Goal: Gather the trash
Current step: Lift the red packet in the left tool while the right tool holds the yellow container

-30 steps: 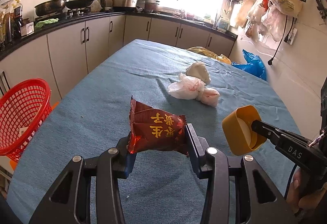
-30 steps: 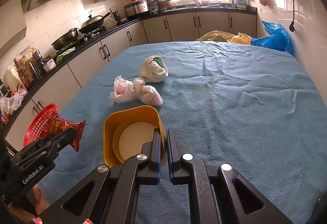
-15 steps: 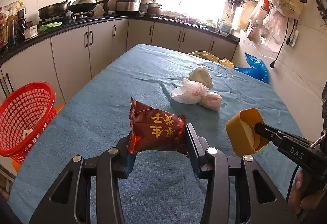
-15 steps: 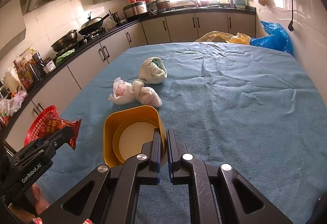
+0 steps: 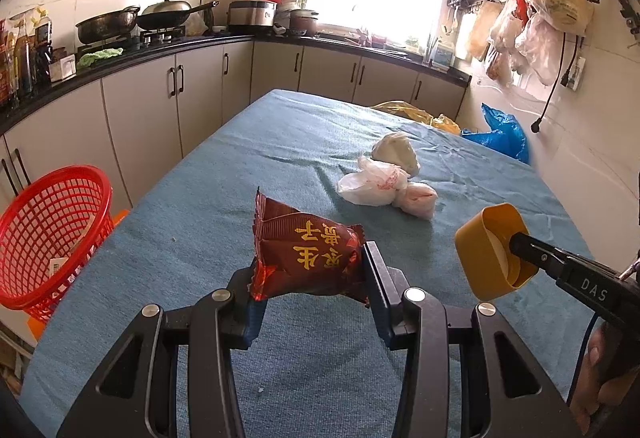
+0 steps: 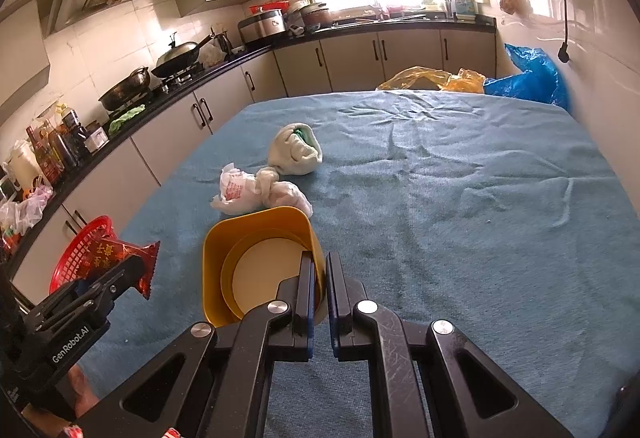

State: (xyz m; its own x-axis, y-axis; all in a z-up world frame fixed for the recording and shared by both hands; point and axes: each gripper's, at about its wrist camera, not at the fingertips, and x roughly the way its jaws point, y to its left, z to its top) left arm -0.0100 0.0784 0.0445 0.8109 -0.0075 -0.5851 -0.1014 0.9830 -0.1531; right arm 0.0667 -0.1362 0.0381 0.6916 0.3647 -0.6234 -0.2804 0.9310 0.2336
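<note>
Left wrist view: the left gripper (image 5: 310, 274) clamps a red snack packet (image 5: 306, 256) with gold characters, above the blue worktop (image 5: 200, 206), red basket (image 5: 52, 234) at left.
Right wrist view: the right gripper (image 6: 319, 288) pinches a yellow cup (image 6: 260, 262) by its rim; "GenRobot.AI" marks the other gripper

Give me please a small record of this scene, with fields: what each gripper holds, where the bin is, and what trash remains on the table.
left gripper: shut on red snack wrapper, lifted above the table
right gripper: shut on the rim of yellow cup, held in the air
bin: red basket, beside the table's left edge
trash on table: knotted white plastic bags and a whitish wad behind them
surface: blue tablecloth
</note>
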